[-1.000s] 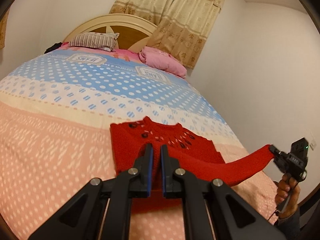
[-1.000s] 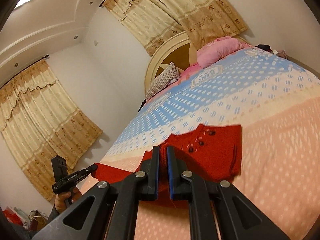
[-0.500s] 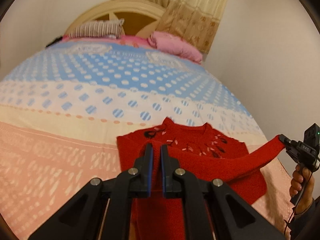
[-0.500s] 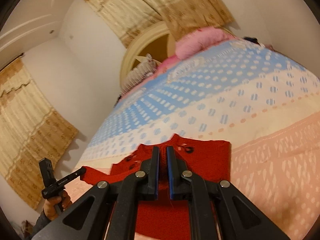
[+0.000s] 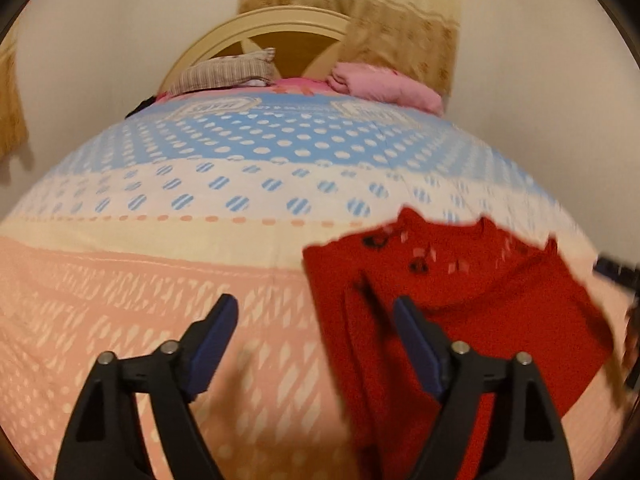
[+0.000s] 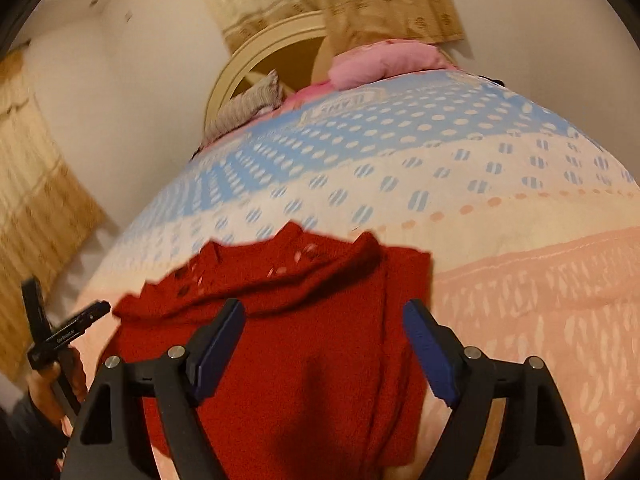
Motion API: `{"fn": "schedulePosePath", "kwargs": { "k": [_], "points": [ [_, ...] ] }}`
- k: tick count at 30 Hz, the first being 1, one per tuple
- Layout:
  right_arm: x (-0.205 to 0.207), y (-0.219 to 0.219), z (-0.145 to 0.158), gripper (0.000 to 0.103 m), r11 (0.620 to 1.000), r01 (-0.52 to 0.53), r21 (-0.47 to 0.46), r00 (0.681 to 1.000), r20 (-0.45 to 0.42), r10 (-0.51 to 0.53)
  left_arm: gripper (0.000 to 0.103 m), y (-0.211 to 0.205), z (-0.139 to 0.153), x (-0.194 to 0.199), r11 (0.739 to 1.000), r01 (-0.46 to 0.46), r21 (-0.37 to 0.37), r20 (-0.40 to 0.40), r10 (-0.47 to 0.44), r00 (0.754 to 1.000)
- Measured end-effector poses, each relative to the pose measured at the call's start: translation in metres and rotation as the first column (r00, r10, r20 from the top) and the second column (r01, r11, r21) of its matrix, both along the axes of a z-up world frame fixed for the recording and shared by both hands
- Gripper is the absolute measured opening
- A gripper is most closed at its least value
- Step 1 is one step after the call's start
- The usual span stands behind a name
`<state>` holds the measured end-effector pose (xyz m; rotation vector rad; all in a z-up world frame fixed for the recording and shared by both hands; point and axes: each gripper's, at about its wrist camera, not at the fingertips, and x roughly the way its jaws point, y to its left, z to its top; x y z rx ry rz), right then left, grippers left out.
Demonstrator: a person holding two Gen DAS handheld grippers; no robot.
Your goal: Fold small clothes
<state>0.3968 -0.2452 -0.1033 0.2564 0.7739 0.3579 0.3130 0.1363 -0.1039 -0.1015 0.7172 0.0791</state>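
Both wrist cameras are looking down along their fingers, close over the bed (image 5: pixel 120 320). They are sharing the red sweater (image 5: pixel 460 300) and the headboard (image 6: pixel 256 52).

Spotted pink-and-blue bed (image 5: pixel 160 288) with red sweater (image 5: pixel 460 312), striped pillow (image 5: pixel 224 70) and pink pillow (image 5: pixel 384 86)

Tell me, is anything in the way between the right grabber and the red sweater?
Nothing visible is. The right gripper has just been opening, and its jaws stand wide right over the red sweater, which lies on the bed cover.
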Motion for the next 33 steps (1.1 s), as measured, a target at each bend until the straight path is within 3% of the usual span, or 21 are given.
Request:
{"fn": "schedulePosePath", "kwargs": {
  "k": [3, 5, 8, 11, 13, 21, 27, 33],
  "points": [
    [0.003, 0.021, -0.006, 0.082, 0.997, -0.071, -0.033, 0.995, -0.066, 0.068, 0.088, -0.010, -0.008, 0.002, 0.997, 0.050, 0.057, -0.034, -0.048, 0.998],
    [0.010, 0.040, -0.014, 0.082, 0.987, -0.127, -0.094, 0.985, -0.131, 0.114, 0.096, -0.020, -0.016, 0.013, 0.989, 0.088, 0.122, -0.092, -0.077, 0.993],
    [0.021, 0.060, -0.030, 0.082, 0.968, -0.159, -0.192, 0.974, -0.193, 0.121, 0.096, -0.016, -0.014, 0.036, 0.983, 0.014, 0.183, -0.071, -0.002, 0.997],
    [0.020, 0.051, -0.029, 0.082, 0.987, -0.094, -0.132, 0.982, -0.175, 0.070, 0.096, 0.013, 0.001, 0.059, 0.983, -0.152, 0.105, -0.030, 0.156, 0.987],
    [0.014, 0.039, -0.024, 0.082, 0.995, -0.048, -0.084, 0.989, -0.144, 0.036, 0.096, 0.028, 0.003, 0.065, 0.979, -0.198, 0.043, -0.035, 0.199, 0.979],
    [-0.006, 0.006, -0.012, 0.082, 0.995, -0.010, -0.103, 0.995, -0.096, 0.000, 0.098, 0.036, -0.025, 0.051, 0.975, -0.217, 0.049, -0.081, 0.220, 0.972],
    [-0.001, 0.020, -0.007, 0.082, 0.993, -0.055, -0.108, 0.995, -0.084, 0.046, 0.098, 0.025, 0.000, 0.021, 0.966, -0.250, 0.062, 0.019, 0.250, 0.968],
    [-0.014, 0.013, -0.020, 0.082, 0.996, -0.027, -0.089, 0.996, -0.092, 0.019, 0.101, 0.040, 0.005, -0.002, 0.967, -0.255, -0.001, 0.011, 0.255, 0.967]
  ]
}}
